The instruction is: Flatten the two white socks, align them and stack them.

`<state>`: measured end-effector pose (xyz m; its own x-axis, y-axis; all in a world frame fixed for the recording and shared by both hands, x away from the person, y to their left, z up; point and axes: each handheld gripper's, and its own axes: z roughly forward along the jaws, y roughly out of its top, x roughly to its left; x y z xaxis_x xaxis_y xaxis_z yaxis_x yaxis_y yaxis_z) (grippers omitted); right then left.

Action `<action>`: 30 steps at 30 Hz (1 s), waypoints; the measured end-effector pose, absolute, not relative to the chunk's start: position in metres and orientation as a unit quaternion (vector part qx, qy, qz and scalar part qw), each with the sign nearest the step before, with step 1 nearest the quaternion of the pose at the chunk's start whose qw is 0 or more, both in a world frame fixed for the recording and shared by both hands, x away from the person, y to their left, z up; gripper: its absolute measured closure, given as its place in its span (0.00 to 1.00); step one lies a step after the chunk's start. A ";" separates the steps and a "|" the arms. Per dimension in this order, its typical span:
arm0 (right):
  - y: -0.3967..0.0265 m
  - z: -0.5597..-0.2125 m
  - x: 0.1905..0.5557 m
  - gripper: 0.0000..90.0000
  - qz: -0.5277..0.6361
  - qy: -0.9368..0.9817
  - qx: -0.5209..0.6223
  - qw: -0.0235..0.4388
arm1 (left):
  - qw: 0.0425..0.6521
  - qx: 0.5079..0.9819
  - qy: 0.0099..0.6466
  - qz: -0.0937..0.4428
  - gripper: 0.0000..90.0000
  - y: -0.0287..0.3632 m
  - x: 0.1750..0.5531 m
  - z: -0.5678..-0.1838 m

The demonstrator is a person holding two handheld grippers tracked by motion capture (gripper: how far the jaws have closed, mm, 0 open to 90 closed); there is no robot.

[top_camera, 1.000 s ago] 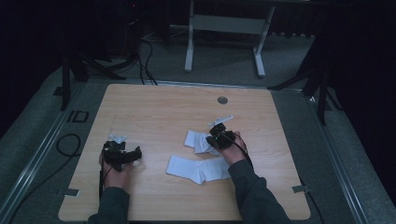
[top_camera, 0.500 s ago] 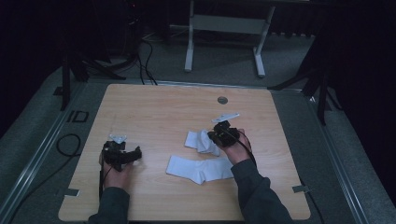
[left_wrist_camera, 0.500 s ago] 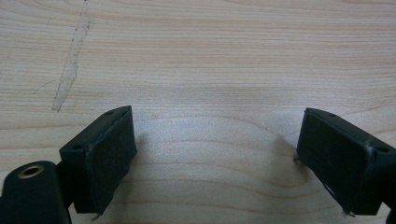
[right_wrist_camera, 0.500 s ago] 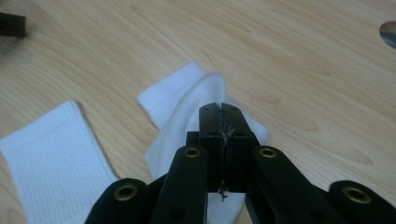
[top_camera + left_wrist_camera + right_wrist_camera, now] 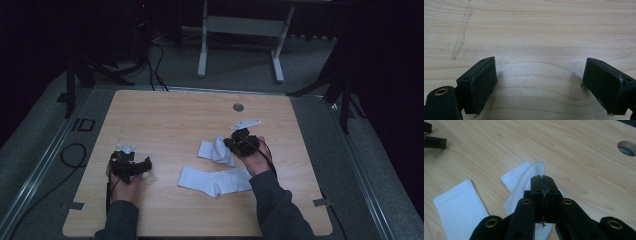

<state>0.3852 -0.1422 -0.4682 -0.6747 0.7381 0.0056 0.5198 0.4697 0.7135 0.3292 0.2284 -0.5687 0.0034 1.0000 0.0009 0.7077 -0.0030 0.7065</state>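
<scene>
Two socks on the table.
Right gripper [image 5: 541, 180] pinched the crumpled sock [image 5: 215, 150]; left gripper [image 5: 540, 85] stood spread, near the flat sock [image 5: 212, 181].

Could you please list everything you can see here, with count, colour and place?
sock: 2, white; one flat near the table's front middle, one bunched just behind it, pinched by the right hand-held gripper
table: 1, light wood, centre
round hole: 1, grey, far side of the table
frame: 1, pale grey, on the floor behind the table
cables: several, black, floor at back left
left hand-held gripper: 1, black, jaws open over bare wood
right hand-held gripper: 1, black, shut on the bunched sock
</scene>
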 end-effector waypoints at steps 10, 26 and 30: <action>-0.160 -0.460 0.384 0.98 0.366 0.832 0.386 0.158 | 0.270 0.655 0.652 0.270 0.13 0.228 0.329 -0.569; -0.204 -0.457 0.382 0.98 0.361 0.818 0.413 0.172 | 0.271 0.653 0.653 0.270 0.13 0.228 0.329 -0.569; -0.214 -0.458 0.380 0.98 0.358 0.816 0.419 0.173 | 0.270 0.655 0.653 0.270 0.13 0.228 0.329 -0.569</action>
